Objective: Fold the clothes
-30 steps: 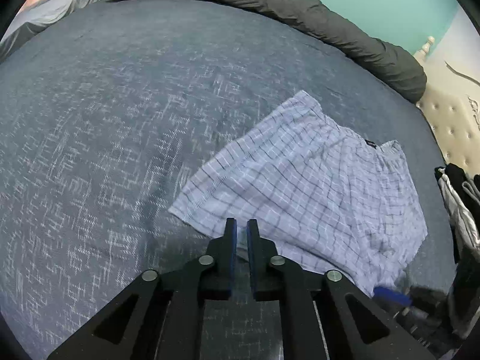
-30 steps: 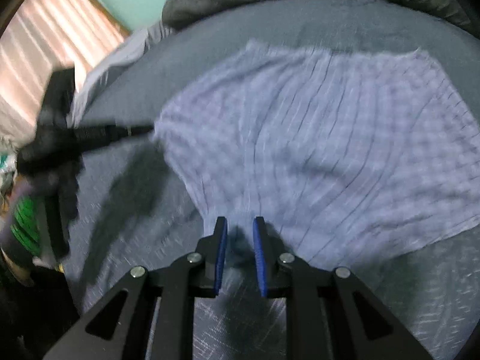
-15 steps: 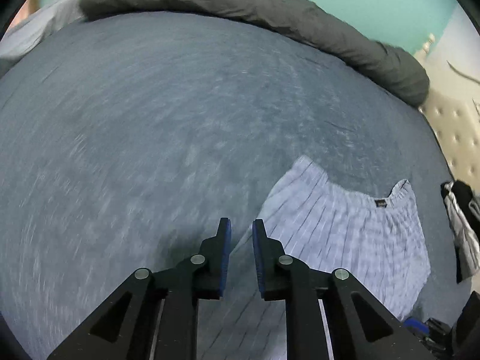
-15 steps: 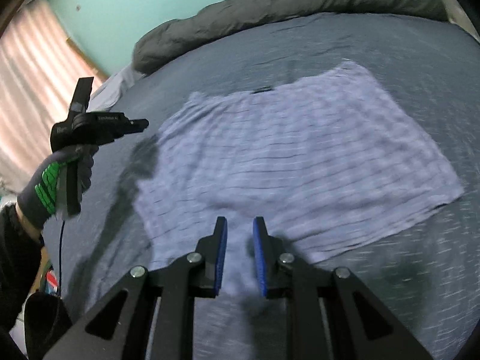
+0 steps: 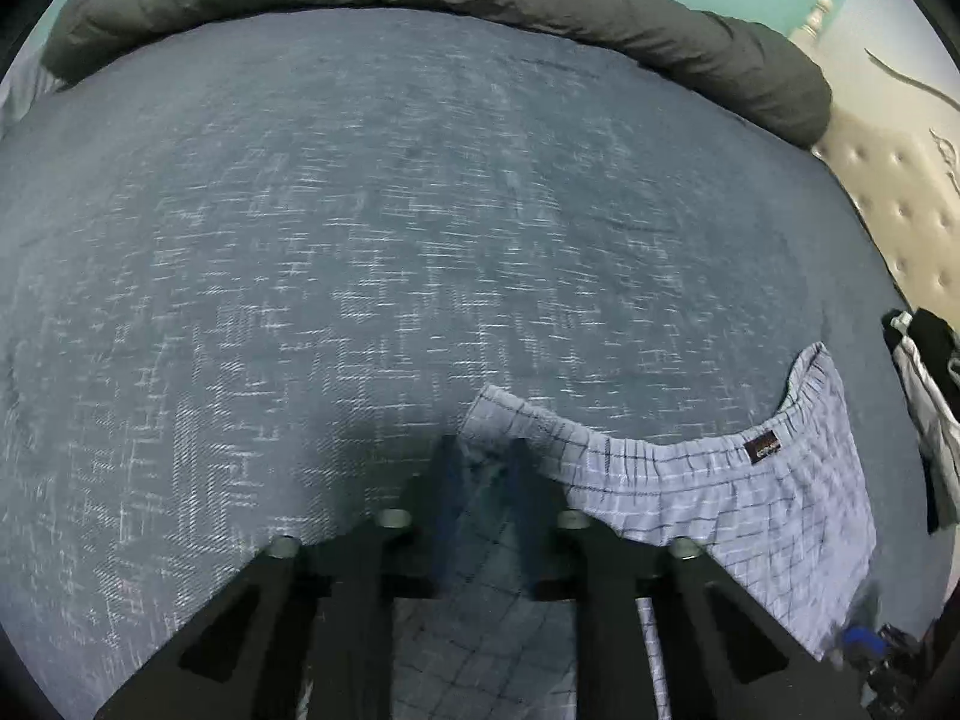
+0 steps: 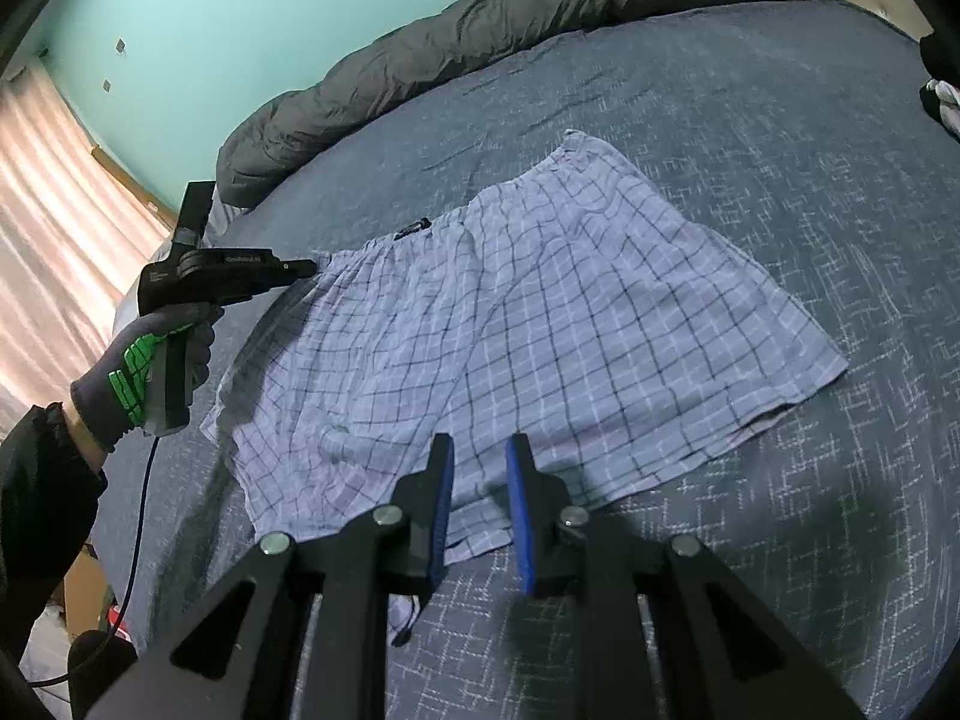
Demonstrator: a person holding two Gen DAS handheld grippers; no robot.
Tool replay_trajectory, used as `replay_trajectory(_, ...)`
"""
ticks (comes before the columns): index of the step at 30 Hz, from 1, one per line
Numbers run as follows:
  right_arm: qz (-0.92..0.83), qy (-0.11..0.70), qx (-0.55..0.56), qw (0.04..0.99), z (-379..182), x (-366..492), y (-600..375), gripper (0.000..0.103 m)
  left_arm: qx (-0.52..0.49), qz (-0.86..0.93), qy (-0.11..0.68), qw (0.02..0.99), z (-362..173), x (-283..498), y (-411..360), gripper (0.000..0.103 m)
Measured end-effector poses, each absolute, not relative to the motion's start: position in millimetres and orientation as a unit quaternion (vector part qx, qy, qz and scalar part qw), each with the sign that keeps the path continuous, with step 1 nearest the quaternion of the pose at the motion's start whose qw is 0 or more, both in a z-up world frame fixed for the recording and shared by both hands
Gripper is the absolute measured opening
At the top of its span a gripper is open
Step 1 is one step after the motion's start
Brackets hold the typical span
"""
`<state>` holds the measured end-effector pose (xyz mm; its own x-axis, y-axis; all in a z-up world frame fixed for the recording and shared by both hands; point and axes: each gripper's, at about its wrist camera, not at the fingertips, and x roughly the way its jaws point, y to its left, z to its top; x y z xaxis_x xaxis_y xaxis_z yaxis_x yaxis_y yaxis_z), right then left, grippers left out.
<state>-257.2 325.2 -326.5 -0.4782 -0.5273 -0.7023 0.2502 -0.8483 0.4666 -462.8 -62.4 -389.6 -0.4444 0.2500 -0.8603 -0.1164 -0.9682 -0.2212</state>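
Pale blue checked cotton shorts (image 6: 516, 348) spread flat on blue-grey patterned bed cover (image 6: 810, 192). Left gripper (image 6: 303, 268) at waistband's left corner, jaws closing on the fabric. Right gripper (image 6: 477, 462) over near hem, jaws slightly apart, empty.

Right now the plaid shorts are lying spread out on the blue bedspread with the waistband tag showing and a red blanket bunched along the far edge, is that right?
Not quite. The blanket along the far edge is dark grey, not red, as the right wrist view shows. The plaid shorts do lie spread on the blue bedspread, waistband tag showing.
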Motion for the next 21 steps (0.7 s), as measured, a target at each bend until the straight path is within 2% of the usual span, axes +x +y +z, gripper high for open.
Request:
replay_trajectory(7, -0.847, -0.157, 0.453, 0.228, -329, -258, 326, 0.017, -0.487, 0.87, -0.048, 0.065, -366, -464, -68, 0.002)
replay_trajectory(16, -0.848, -0.164, 0.455, 0.218, -333, -260, 333, 0.017, -0.518, 0.852, -0.058, 0.049, -388, -479, -76, 0.003)
replay_trajectory(21, -0.851, -0.175, 0.45, 0.209, -332, -263, 343, 0.017, -0.503, 0.86, -0.073, 0.036, -375, -462, -99, 0.018)
